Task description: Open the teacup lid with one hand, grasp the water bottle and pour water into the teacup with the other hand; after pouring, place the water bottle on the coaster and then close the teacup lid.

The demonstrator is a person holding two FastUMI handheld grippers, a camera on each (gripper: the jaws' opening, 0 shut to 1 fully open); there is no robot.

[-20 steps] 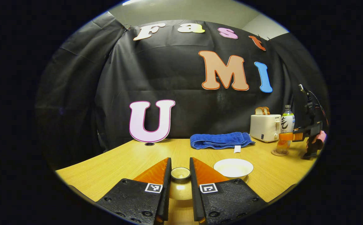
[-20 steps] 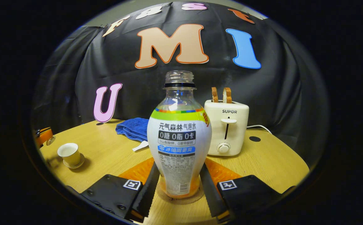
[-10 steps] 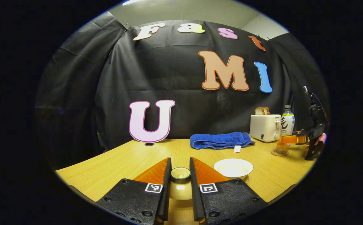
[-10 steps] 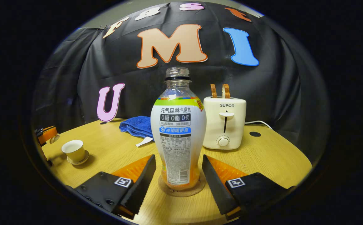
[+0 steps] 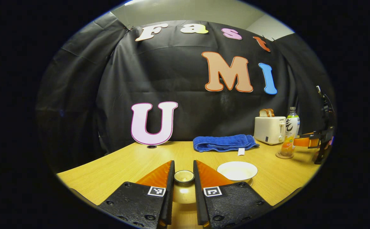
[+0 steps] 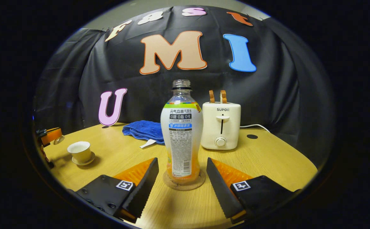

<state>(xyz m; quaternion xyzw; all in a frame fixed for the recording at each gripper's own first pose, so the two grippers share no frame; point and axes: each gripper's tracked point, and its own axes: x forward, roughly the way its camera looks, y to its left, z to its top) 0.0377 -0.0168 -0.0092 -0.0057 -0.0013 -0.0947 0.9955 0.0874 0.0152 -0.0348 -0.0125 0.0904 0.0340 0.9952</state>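
Black cloth wall point(image 5: 178, 82) draped across back and sides of booth, creased, clipped at top. Pale ceiling point(image 5: 191, 12) visible above cloth at 12 o'clock in left gripper view; bright light strip at its upper left edge. Wooden table point(image 6: 267, 162), light grain, curved edge. Two dark round holes in tabletop: one at 10 o'clock below cloth point(image 5: 152, 146), one at 3 o'clock point(image 6: 252, 136). Lighting even, soft shadows on table.

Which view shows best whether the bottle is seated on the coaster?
The right gripper view: the water bottle stands upright on the coaster, straight ahead between the open right gripper fingers. The left gripper view shows the bottle small and far off near the toaster.
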